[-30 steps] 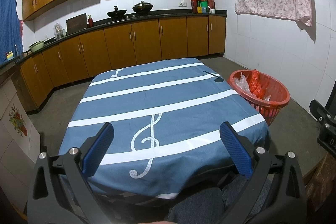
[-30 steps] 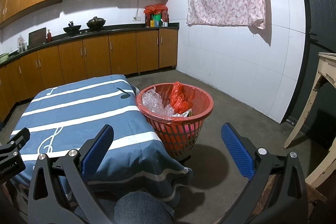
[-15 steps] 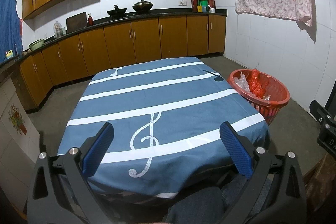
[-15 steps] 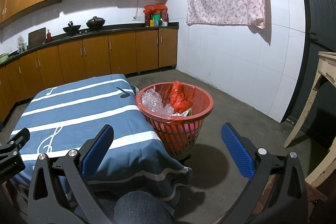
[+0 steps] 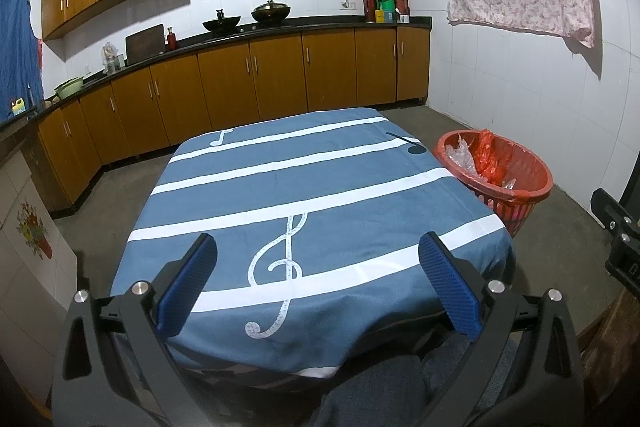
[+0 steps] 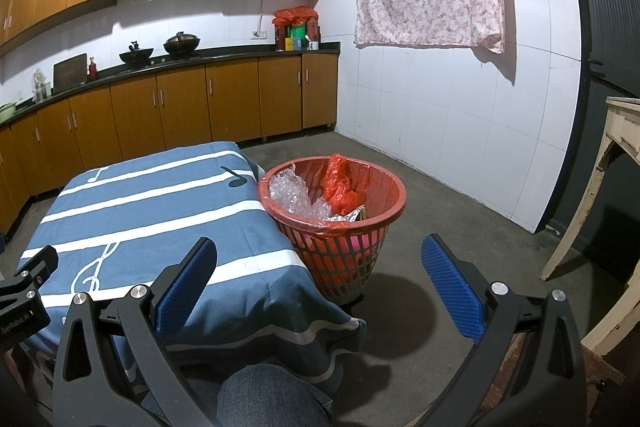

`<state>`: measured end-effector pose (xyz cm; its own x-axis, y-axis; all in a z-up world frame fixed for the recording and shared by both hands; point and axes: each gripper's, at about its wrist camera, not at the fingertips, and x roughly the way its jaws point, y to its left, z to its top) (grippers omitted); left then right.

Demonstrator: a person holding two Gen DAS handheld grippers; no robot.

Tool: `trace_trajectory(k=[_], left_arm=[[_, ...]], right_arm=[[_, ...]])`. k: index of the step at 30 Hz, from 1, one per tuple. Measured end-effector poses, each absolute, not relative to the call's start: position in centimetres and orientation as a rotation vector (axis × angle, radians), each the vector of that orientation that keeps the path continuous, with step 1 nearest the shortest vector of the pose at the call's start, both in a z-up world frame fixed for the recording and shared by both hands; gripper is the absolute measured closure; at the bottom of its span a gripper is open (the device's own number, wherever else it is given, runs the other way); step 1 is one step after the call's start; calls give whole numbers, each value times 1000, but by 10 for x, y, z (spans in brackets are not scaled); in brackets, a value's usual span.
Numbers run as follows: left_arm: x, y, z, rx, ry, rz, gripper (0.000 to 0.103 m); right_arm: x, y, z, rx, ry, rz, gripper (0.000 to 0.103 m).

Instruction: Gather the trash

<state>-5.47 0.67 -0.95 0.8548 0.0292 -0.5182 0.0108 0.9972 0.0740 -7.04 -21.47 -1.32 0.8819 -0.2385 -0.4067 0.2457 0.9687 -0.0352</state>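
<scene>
Basket (image 6: pixel 332 223) contents beside table (image 5: pixel 304 195) half hidden from left view; right view shows bubble wrap (image 6: pixel 290 197), red bag (image 6: pixel 340 185). Left gripper (image 5: pixel 318 281) and right gripper (image 6: pixel 320 281) both spread wide, empty.

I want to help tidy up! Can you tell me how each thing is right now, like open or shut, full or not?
left gripper: open, holding nothing
right gripper: open, holding nothing
red basket: upright on the floor beside the table, partly filled
clear plastic wrap: crumpled, in the basket
red plastic bag: crumpled, in the basket
tablecloth: spread flat, nothing on it
cabinet doors: shut
</scene>
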Motion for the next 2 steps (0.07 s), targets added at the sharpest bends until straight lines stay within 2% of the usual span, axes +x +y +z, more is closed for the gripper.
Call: trace_trajectory(k=[2], left_arm=[[-55, 7, -10, 75, 547, 10, 4]], right_arm=[[-71, -215, -13, 18, 421, -252, 2]])
